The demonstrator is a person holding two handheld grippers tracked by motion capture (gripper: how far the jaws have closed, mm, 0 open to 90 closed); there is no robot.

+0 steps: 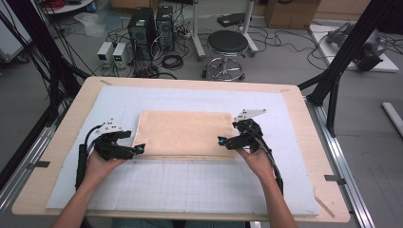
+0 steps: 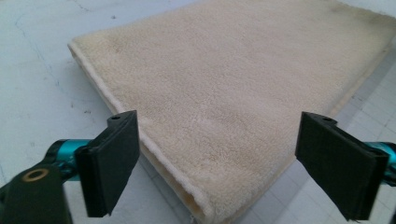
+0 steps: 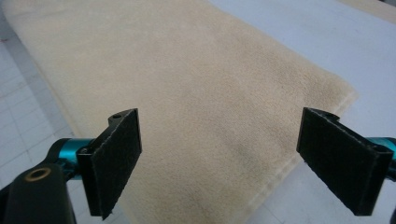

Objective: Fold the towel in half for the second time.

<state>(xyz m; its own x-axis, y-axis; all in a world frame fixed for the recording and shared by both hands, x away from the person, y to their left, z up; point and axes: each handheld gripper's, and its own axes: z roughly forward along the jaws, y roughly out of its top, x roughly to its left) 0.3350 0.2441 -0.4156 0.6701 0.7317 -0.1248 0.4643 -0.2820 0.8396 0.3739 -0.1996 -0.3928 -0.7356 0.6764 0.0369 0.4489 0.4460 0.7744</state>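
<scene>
Gridded white mat [image 1: 190,185] on wooden table [image 1: 71,137]

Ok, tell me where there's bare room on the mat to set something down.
Free: the gridded mat strip between the folded towel and the table's near edge, and the band beyond the towel. Crowded: the towel's near corners, where the left gripper and right gripper hover open.

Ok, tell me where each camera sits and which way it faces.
High view: above the person's side, looking forward and down on the table; forearms and both hand-held grippers show.
Left gripper view: rides the left hand-held gripper, facing the towel; open jaws show.
Right gripper view: rides the right hand-held gripper; open jaws show.
All share the towel.
</scene>
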